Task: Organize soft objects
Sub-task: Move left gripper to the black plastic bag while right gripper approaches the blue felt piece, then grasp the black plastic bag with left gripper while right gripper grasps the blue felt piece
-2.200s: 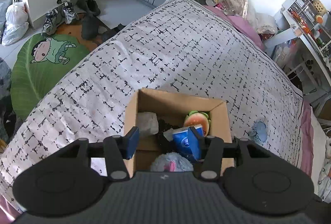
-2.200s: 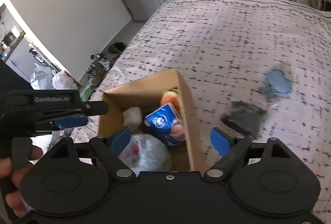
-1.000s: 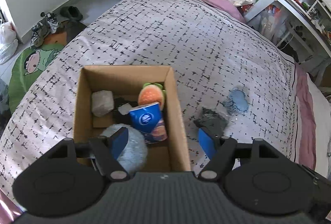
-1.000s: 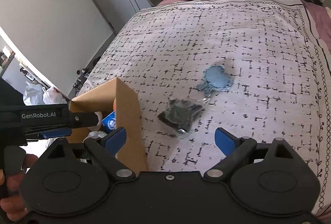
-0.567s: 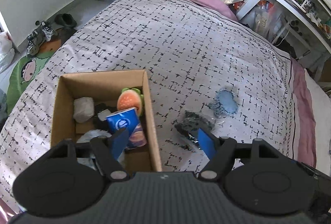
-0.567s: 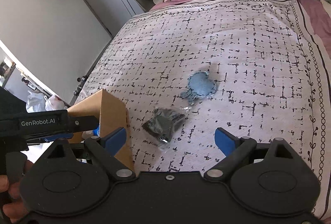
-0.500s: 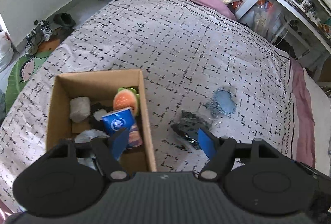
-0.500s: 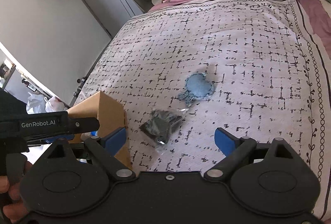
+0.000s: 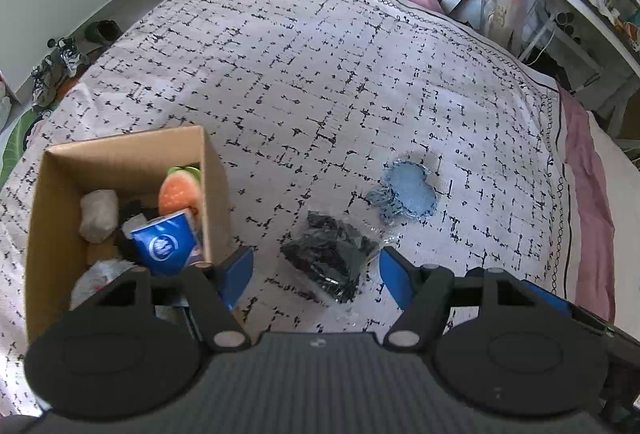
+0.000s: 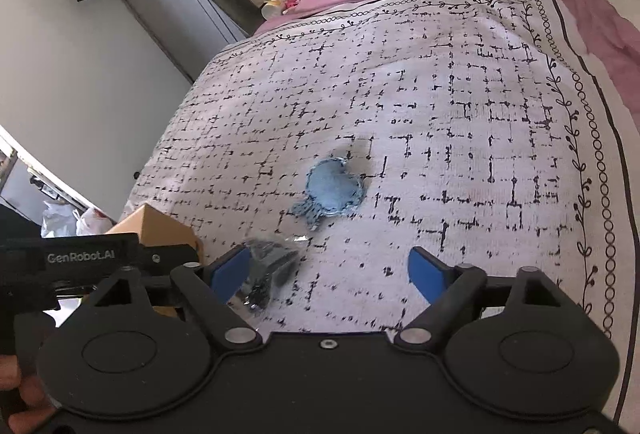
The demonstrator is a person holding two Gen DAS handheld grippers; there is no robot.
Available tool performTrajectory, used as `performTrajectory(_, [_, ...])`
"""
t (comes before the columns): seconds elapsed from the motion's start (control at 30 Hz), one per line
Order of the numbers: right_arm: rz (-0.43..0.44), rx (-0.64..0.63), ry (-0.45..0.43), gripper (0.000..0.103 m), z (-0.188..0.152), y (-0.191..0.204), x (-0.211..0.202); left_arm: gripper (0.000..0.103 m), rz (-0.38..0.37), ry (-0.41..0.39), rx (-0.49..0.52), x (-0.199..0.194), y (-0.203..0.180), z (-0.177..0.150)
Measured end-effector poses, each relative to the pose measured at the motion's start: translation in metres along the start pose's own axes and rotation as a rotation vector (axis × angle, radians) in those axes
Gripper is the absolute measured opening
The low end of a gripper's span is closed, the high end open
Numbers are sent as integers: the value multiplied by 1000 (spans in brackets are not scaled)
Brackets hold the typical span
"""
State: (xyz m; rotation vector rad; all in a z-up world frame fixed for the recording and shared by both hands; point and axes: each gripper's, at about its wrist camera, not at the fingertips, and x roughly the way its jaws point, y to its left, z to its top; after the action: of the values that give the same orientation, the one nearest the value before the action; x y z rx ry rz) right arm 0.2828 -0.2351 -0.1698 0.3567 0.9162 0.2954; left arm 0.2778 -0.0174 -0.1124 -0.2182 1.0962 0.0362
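Two spread, empty grippers, left gripper and right gripper, hover beside the box edge over open bedspread.

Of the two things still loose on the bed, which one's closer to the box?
The dark bagged bundle; the blue pad lies farther from the box.

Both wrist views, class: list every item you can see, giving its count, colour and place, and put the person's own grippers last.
bedspread: one, white with black marks, under everything
cardboard box: one, brown, on the bedspread's left
orange plush: one, orange and green, inside the box
blue packet: one, inside the box
dark bagged bundle: one, black, on the bedspread right of the box
blue plush: one, beyond the bundle
left gripper: one, black with blue pads, open above the bundle
right gripper: one, same colours, open
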Motion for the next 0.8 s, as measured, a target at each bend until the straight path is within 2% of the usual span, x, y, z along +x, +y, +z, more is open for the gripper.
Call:
performTrajectory(0.17, [43,41,-8,82,3,-11,14,69,14,26,-5,21,-6,4])
performTrajectory(0.33, [41,79,-18,81,7,-21,26,69,27,69,17,45,-15,7])
performTrajectory(0.57, [49,108,16,77,11,-30,45,69,44,134,89,79,-31,8])
performTrajectory(0.63, [47,114,20,77,11,-32,51,70,67,140,107,87,-34,7])
performTrajectory(0.8, [45,124,29,75,15,-36,64,69,64,151,104,97,-32,12])
